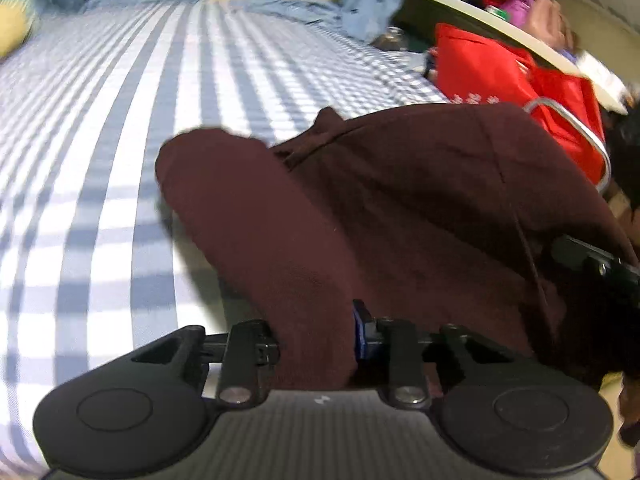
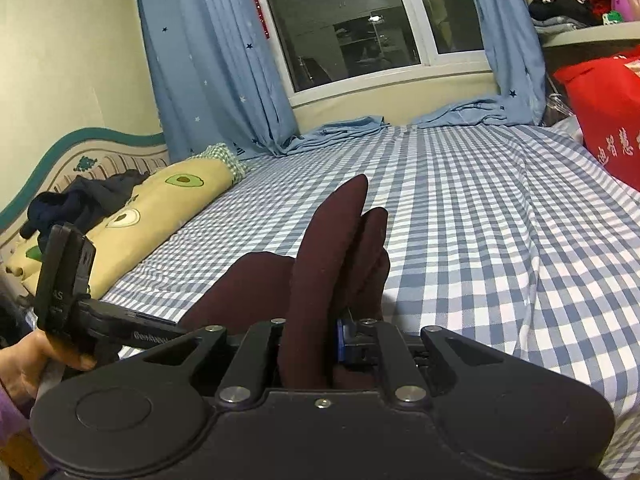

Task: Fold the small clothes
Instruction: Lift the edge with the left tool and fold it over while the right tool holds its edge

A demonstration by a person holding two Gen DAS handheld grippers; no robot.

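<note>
The bed [image 2: 460,208] carries a blue-and-white checked sheet, smooth and largely bare across its middle and far half. At its far edge, blue star-print curtains [image 2: 208,72] pool on the sheet beneath a dark window [image 2: 344,20]. An avocado-print pillow [image 2: 160,208] lies along the headboard side, with dark clothing [image 2: 84,200] heaped on it. A red bag [image 2: 600,120] stands at the opposite bed edge, below a cluttered shelf [image 2: 580,34].

The maroon garment [image 1: 400,208] hangs between my two claws over the near part of the bed. My left claw [image 1: 316,344] pinches a thick fold of it. My right claw [image 2: 308,344] is pressed tight on another bunch, the folds standing up ahead of it.
</note>
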